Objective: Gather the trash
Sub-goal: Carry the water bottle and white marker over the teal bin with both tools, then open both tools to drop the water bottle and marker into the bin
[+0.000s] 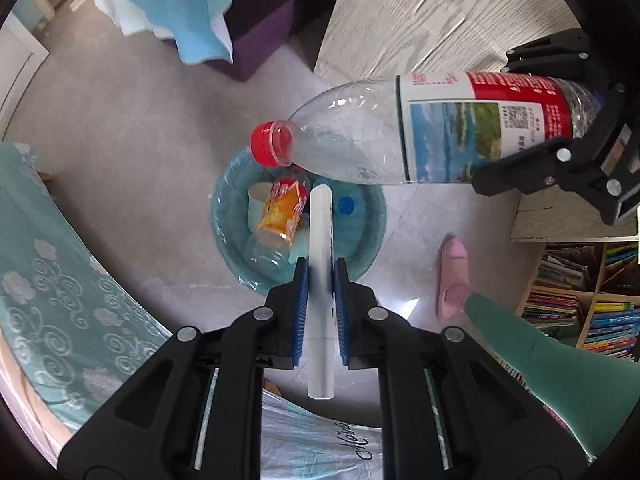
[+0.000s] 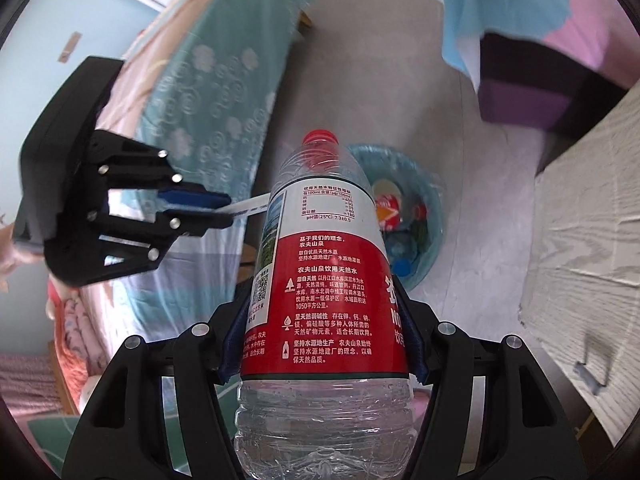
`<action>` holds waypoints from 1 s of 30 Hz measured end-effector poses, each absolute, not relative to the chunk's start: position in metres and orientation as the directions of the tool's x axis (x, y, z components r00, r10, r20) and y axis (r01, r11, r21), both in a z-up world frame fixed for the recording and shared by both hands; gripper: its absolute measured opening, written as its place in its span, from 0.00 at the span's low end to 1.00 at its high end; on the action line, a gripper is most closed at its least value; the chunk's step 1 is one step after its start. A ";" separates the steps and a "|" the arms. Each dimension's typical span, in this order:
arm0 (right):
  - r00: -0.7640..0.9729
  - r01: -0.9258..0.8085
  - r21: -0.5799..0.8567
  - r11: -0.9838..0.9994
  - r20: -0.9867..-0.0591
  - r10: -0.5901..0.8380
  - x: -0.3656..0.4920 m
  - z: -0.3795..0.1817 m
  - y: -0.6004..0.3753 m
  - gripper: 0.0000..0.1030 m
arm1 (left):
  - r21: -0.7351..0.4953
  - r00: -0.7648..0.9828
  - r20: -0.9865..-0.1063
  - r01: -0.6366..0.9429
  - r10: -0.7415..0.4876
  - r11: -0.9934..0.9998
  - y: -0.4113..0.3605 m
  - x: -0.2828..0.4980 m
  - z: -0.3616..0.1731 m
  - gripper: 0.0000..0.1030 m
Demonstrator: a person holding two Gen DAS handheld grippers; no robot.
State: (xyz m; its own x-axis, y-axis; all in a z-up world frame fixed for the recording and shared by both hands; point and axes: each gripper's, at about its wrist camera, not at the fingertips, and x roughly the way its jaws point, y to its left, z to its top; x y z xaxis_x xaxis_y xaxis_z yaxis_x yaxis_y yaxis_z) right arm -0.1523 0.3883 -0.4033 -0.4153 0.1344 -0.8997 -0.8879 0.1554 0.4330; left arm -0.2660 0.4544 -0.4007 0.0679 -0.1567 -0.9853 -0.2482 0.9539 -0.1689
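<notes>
My left gripper (image 1: 321, 276) is shut on a white flat tube-like piece (image 1: 320, 248), held above a teal trash bin (image 1: 224, 216) on the floor. The bin holds an orange-labelled bottle (image 1: 280, 212), a blue cap (image 1: 345, 205) and other trash. My right gripper (image 2: 324, 320) is shut on an empty clear water bottle (image 2: 326, 272) with a red cap and a red and white label. The bottle (image 1: 400, 132) lies level above the bin, cap pointing left, in the left wrist view. The bin (image 2: 434, 200) shows beyond the bottle in the right wrist view, with the left gripper (image 2: 224, 208) at left.
A bed with a teal patterned cover (image 1: 60, 280) is at left. A pale wood table (image 1: 420, 12) and a bookshelf (image 1: 580, 300) stand at right. A person's pink slipper (image 1: 452, 276) is on the grey floor beside the bin. A purple box (image 2: 520, 100) under blue cloth stands farther back.
</notes>
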 end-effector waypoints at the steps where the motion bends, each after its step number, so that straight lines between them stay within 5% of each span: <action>1: -0.410 -0.891 0.426 0.156 -0.904 0.124 -0.156 -0.412 0.391 0.61 | -0.175 0.054 -0.985 -0.255 -0.166 0.951 0.455 -0.267 -0.411 0.11; 4: -0.408 -0.893 0.421 0.162 -0.907 0.105 -0.162 -0.435 0.397 0.63 | -0.188 0.052 -0.982 -0.273 -0.181 0.944 0.458 -0.270 -0.428 0.17; 6: -0.404 -0.893 0.416 0.173 -0.909 0.100 -0.166 -0.445 0.400 0.65 | -0.195 0.055 -0.981 -0.269 -0.187 0.943 0.455 -0.272 -0.434 0.33; 10: -0.389 -0.893 0.402 0.202 -0.916 0.100 -0.161 -0.456 0.400 0.75 | -0.179 0.051 -0.984 -0.241 -0.172 0.954 0.457 -0.273 -0.437 0.49; 30: -0.404 -0.878 0.432 0.205 -0.900 0.165 -0.151 -0.395 0.382 0.85 | -0.162 0.107 -0.984 -0.243 -0.139 0.956 0.462 -0.275 -0.395 0.65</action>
